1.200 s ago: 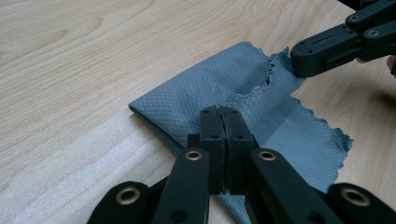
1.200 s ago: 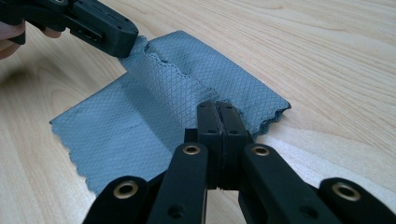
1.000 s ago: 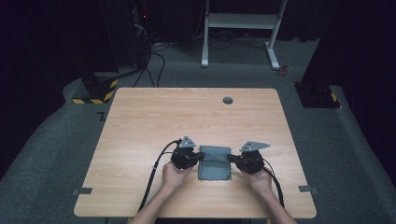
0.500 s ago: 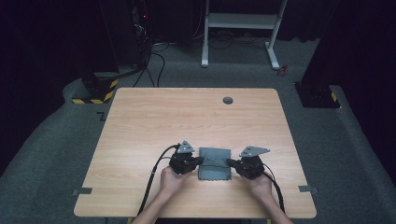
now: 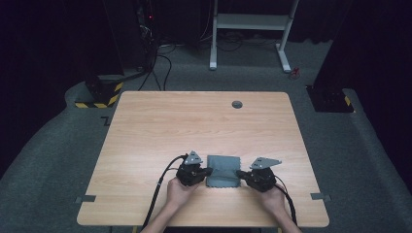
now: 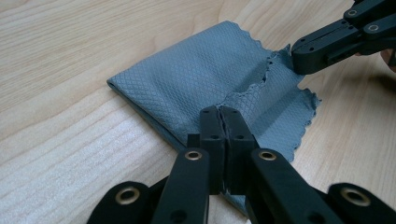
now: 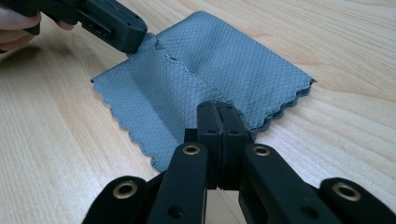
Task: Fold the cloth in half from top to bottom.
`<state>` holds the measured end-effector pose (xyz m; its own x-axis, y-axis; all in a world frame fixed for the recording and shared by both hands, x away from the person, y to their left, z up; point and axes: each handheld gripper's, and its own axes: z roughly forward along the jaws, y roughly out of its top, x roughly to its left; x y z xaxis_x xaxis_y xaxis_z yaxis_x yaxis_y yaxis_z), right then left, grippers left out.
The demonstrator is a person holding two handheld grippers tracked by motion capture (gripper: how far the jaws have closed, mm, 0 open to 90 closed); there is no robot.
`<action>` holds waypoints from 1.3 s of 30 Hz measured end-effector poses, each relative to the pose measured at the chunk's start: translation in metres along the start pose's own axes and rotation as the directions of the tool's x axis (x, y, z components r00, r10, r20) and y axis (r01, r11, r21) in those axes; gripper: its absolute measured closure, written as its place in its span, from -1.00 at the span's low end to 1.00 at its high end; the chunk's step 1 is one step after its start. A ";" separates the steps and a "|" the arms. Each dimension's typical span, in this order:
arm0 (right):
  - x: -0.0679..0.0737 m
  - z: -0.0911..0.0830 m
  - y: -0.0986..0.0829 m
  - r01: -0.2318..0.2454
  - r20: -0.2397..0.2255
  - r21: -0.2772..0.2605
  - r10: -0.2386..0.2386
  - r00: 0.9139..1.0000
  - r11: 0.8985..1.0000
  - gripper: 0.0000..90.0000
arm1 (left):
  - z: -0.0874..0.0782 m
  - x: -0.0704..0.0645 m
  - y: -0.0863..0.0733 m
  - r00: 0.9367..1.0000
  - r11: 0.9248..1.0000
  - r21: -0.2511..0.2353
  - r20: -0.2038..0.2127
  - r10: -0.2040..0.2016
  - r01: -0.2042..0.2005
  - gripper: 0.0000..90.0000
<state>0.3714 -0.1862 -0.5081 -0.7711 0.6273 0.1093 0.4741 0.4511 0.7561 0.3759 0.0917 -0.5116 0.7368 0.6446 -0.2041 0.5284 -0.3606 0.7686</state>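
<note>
Folding a grey cloth (image 5: 224,170) lying near the table's (image 5: 204,126) front edge. Left claw (image 5: 208,171) and right claw (image 5: 240,172) are each clamped shut on opposite edges of the top layer. Best practice: lift both together, keeping edges level and aligned.

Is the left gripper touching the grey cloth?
Touching. The left gripper view shows the left gripper with its jaws closed on the edge of the grey cloth.

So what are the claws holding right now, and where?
Both hold the folded grey textured cloth: left claw and right claw each shut on opposite edges.
</note>
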 end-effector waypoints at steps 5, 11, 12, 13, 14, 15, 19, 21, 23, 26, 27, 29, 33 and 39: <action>0.004 0.001 -0.003 0.009 -0.004 0.004 -0.009 1.000 1.000 1.00 | -0.001 -0.001 -0.004 1.000 1.000 0.002 -0.002 0.009 -0.009 0.96; 0.006 0.000 -0.006 0.011 -0.007 0.010 -0.010 1.000 1.000 0.99 | -0.001 -0.004 -0.007 1.000 1.000 0.010 -0.005 0.021 -0.021 0.96; 0.006 0.000 -0.006 0.012 -0.006 0.008 -0.012 1.000 1.000 0.99 | -0.001 -0.004 -0.008 1.000 1.000 0.009 -0.008 0.023 -0.023 0.96; 0.008 -0.001 -0.006 0.018 -0.007 0.007 -0.018 1.000 1.000 0.99 | -0.001 -0.004 -0.008 1.000 1.000 0.008 -0.008 0.020 -0.020 0.96; 0.008 -0.001 -0.006 0.022 -0.005 0.006 -0.022 1.000 1.000 0.99 | -0.001 -0.004 -0.009 1.000 1.000 0.008 -0.007 0.020 -0.020 0.96; 0.009 -0.001 -0.006 0.029 -0.002 0.008 -0.029 1.000 1.000 0.99 | -0.001 -0.004 -0.010 1.000 1.000 0.010 -0.003 0.020 -0.020 0.95; 0.011 0.000 -0.008 0.042 0.008 0.022 -0.042 0.999 0.999 0.98 | -0.002 -0.007 -0.012 1.000 1.000 0.010 -0.001 0.024 -0.024 0.94; 0.010 0.000 -0.009 0.040 0.007 0.023 -0.040 0.999 0.999 0.98 | -0.003 -0.008 -0.012 0.999 0.999 0.013 -0.001 0.034 -0.034 0.92; 0.010 0.000 -0.011 0.038 0.003 0.021 -0.038 0.999 0.999 0.95 | -0.005 -0.008 -0.013 0.999 0.999 0.016 0.003 0.036 -0.036 0.91; 0.010 -0.004 -0.013 0.024 -0.008 0.016 -0.024 1.000 1.000 0.82 | -0.008 -0.010 -0.015 0.999 0.999 0.011 0.008 0.033 -0.033 0.80; 0.010 -0.006 -0.014 0.019 -0.008 0.012 -0.019 1.000 1.000 0.82 | -0.010 -0.010 -0.014 0.999 0.999 0.004 0.011 0.036 -0.036 0.77; 0.010 -0.011 -0.014 0.014 -0.008 -0.004 -0.014 1.000 1.000 0.82 | -0.015 -0.012 -0.013 0.999 0.999 -0.015 0.024 0.032 -0.032 0.68; 0.009 -0.022 -0.009 0.001 -0.017 -0.053 -0.002 1.000 0.999 0.89 | -0.026 -0.017 -0.005 0.998 0.996 -0.065 0.030 0.062 -0.060 0.49; 0.011 -0.015 0.006 0.004 0.006 -0.048 -0.004 1.000 0.999 1.00 | -0.014 -0.014 0.009 0.998 0.998 -0.030 -0.018 0.061 -0.061 0.42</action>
<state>0.3596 -0.1860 -0.4928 -0.7703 0.6293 0.1026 0.4499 0.4223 0.7869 0.3639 0.0888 -0.4936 0.7598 0.6334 -0.1464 0.4697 -0.3792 0.7972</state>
